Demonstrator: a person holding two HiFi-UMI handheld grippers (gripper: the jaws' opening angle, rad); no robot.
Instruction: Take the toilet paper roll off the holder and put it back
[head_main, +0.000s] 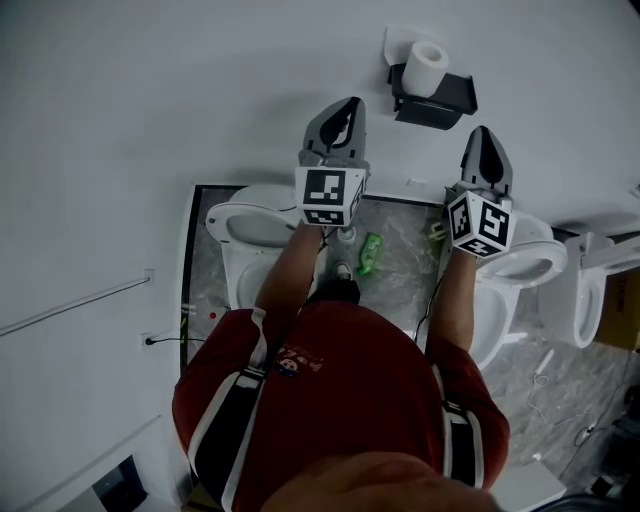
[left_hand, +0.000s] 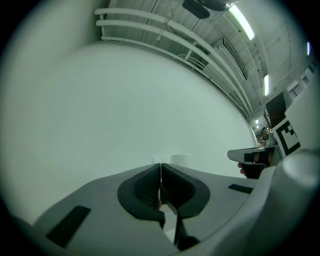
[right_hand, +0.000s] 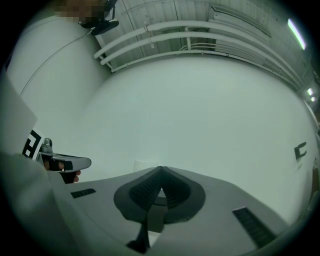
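Wall, white, bears holder with toilet paper roll above marbled floor.

Person wore a red short-sleeved shirt with black-and-white stripes down shoulders and sleeves and a small logo; left tool and right tool were grey-shelled, with dark ribbed pads, each bearing a white cube of black square markers.

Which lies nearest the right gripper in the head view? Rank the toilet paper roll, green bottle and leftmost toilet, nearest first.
1. The toilet paper roll, on the holder just up-left of the right gripper.
2. The green bottle, on the floor, lower left.
3. The leftmost toilet, farthest left.
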